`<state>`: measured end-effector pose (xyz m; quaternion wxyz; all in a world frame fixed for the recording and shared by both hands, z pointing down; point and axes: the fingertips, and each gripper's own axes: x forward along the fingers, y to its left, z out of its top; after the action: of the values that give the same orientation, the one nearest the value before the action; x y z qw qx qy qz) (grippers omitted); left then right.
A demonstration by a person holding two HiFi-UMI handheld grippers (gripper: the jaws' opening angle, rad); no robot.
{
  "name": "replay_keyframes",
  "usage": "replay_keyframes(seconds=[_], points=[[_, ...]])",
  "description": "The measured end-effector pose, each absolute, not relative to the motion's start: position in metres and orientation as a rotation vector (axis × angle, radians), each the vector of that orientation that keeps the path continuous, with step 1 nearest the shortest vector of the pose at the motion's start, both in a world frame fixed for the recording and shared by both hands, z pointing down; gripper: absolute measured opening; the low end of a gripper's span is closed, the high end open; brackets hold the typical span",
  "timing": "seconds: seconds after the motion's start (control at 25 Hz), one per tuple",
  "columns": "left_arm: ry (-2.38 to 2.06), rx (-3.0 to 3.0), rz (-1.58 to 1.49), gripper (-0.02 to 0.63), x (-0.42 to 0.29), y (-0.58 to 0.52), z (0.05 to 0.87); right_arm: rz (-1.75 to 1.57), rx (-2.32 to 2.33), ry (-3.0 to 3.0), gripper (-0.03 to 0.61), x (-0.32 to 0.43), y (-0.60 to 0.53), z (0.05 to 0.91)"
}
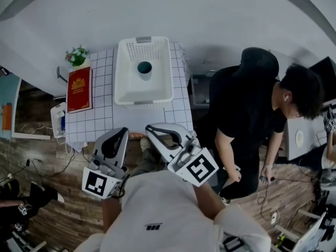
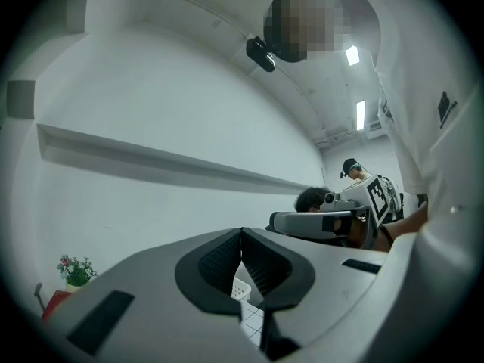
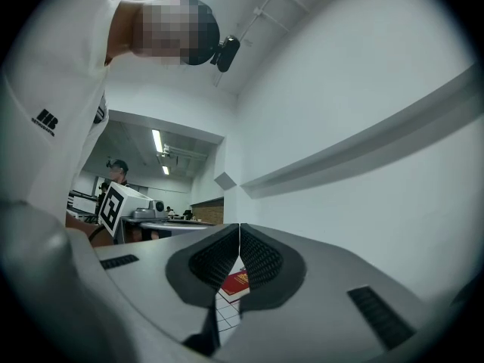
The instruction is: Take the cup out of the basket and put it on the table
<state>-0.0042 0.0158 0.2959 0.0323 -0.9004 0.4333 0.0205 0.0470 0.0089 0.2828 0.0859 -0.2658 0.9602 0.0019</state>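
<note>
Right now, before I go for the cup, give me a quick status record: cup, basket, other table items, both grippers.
cup: dark, appears upright, inside the basket, toward its far end
basket: white, on the right part of the tiled table
red book: flat, left of the basket
plant: far left corner, beyond the book
left gripper: shut, empty, at the table's near edge
right gripper: shut, empty, beside the left one
bystander: in black, standing right of the table
task: cup not yet lifted
</note>
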Motion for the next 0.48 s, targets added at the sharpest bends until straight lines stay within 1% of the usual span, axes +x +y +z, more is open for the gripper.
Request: replay_keyframes(seconds=[0.48], points=[[1.267,-2.85,0.058,0.011,-0.035,-0.05,0.305,-0.015,-0.907,2.851,0.012,0.019,-0.056,0.293]])
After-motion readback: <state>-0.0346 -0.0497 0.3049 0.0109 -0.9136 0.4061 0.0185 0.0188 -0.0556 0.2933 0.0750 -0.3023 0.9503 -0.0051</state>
